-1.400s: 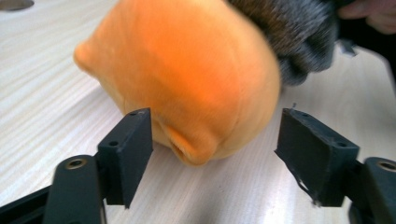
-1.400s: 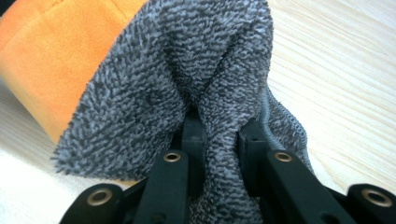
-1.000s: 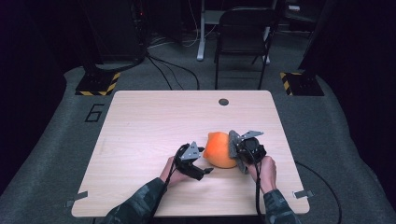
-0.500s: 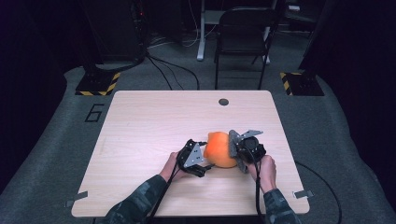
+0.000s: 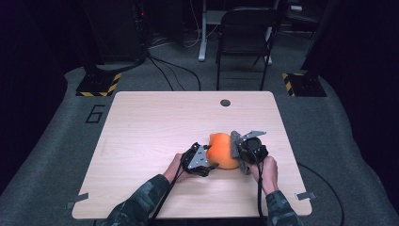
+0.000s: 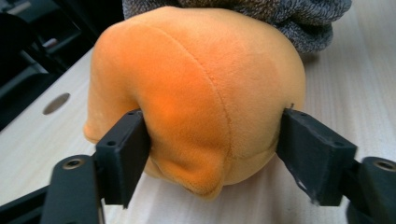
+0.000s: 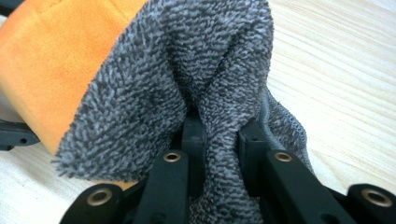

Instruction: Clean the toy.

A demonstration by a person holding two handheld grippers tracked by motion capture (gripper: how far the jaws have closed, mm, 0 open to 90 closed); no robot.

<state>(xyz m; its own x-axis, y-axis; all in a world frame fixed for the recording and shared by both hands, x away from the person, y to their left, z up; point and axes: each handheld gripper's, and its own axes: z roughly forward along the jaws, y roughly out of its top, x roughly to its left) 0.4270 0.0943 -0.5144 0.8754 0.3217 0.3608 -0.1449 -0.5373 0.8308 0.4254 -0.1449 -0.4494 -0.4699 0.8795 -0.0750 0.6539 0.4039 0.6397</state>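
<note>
The orange plush (image 5: 223, 150) sat on the counter (image 5: 155, 127), right of centre and toward the person's side, between the two claws. The left claw (image 5: 209, 161) came at it from the left. In the left claw view its pads (image 6: 125, 149) stood either side of the plush's (image 6: 201, 93) lower bulge, having just been closing: the nearer pad touched the fabric and dented it a little, while the other pad just met the far edge, so I judged it a light grip and not yet a firm one. The plush lay straight ahead of that claw, wider than the pads were tall, with its seam running roughly upright between them.

The right claw (image 5: 239, 151) was clamped on a grey cloth (image 5: 236, 149) that lay against the plush's right side. In the right claw view the jaws were pinched together on a fold of the cloth (image 7: 205, 84), the terry bunched over them, with the plush (image 7: 51, 60) behind it at the left.

The coming move would turn on the cloth's contact with the plush: the right hand (image 5: 266, 170) held the cloth on the side away from the left claw.

The high view gave the layout and both hands. The left claw view gave the pad contact, and the cloth (image 6: 289, 18) draped over the plush's top. The right claw view gave the pinch on the fold.
</note>
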